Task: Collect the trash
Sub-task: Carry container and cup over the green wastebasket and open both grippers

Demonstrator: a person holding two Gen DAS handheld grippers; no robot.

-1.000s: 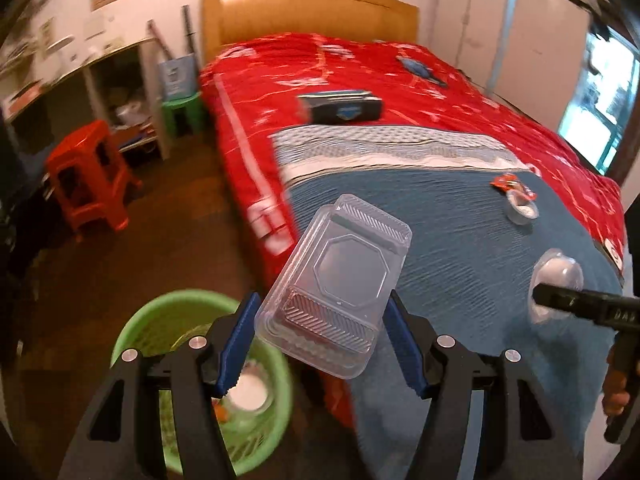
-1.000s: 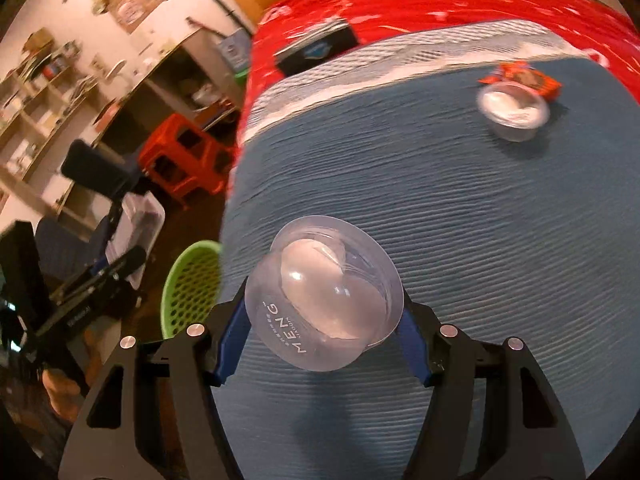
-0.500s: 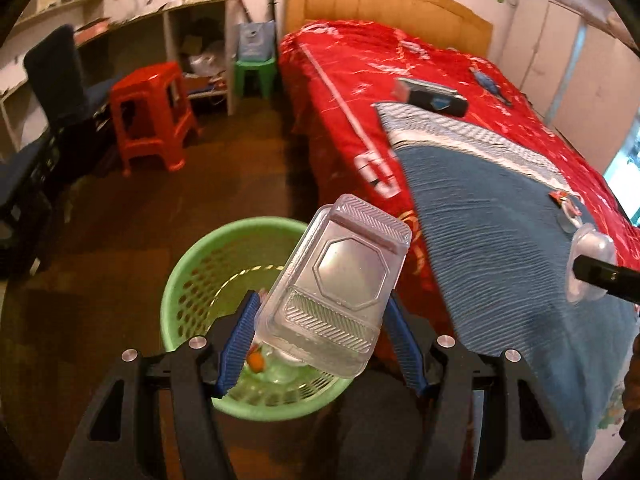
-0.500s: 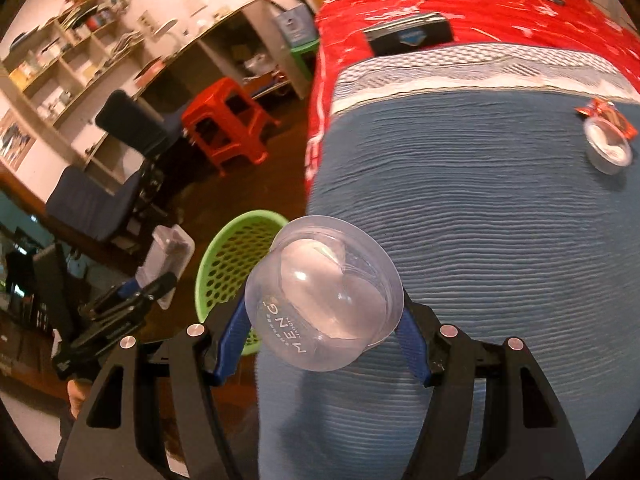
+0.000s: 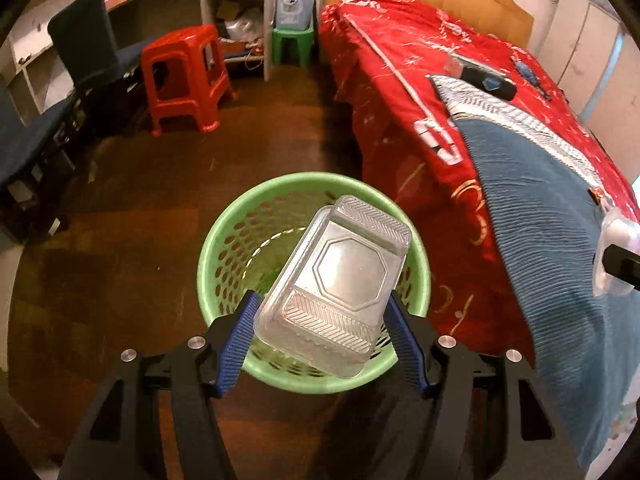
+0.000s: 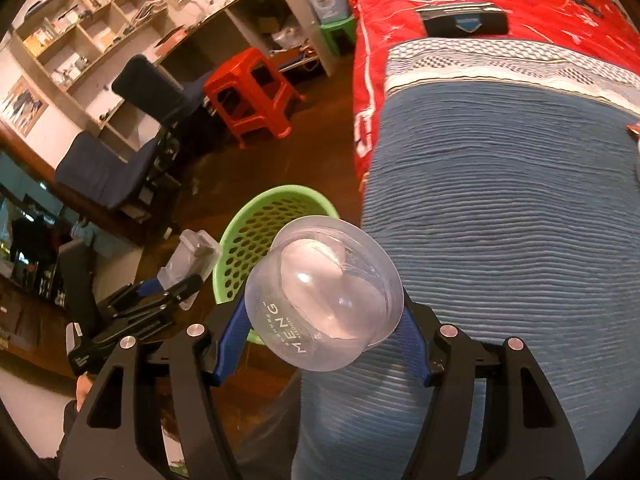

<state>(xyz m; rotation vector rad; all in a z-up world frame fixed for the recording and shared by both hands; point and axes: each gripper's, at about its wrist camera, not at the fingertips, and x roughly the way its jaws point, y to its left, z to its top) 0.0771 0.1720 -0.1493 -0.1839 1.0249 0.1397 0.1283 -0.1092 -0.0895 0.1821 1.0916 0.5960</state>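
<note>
My left gripper (image 5: pixel 324 336) is shut on a clear plastic clamshell box (image 5: pixel 336 284), which hangs right above the green perforated waste basket (image 5: pixel 224 248) on the floor. In the right wrist view my right gripper (image 6: pixel 324 324) is shut on a clear round plastic cup (image 6: pixel 324 296) with white lettering, held over the edge of the blue blanket (image 6: pixel 500 208). The green basket (image 6: pixel 256 224) sits just beyond the cup, to the left. The left gripper with its box (image 6: pixel 192 256) shows at the left of that view. The cup (image 5: pixel 616 256) shows at the right edge of the left wrist view.
The bed with its red cover (image 5: pixel 420 92) and blue blanket (image 5: pixel 560 248) stands right of the basket. A black case (image 6: pixel 464 20) lies on the bed. A red stool (image 5: pixel 184 76), a green stool (image 5: pixel 292 44), dark chairs (image 5: pixel 88 56) and shelves line the far side. Brown floor surrounds the basket.
Both grippers swung left, away from the bed toward the floor. The left one with the clamshell box now hangs over the green basket; the basket has come nearer in the right wrist view.
</note>
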